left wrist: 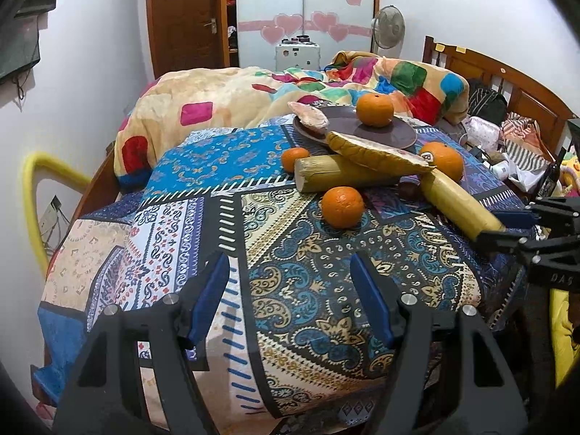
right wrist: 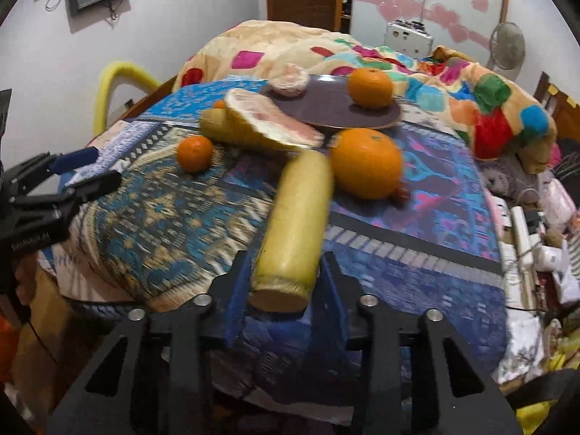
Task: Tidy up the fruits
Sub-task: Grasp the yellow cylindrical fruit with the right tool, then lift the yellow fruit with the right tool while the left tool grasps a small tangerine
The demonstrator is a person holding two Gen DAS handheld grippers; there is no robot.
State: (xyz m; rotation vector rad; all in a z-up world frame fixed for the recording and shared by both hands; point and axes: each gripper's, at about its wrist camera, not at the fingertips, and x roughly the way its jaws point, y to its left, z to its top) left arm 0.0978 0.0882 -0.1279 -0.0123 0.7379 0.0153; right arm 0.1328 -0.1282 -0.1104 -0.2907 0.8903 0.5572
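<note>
Both the left gripper (left wrist: 290, 301) and the right gripper (right wrist: 282, 290) are black angular frames with blue finger pads (left wrist: 212, 297), silver round screw heads (left wrist: 409, 299) and faint pale lettering on the side.

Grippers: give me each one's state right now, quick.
Left gripper: open, nothing between its jaws.
Right gripper: jaws closed on the near end of a yellow-green stalk.
</note>
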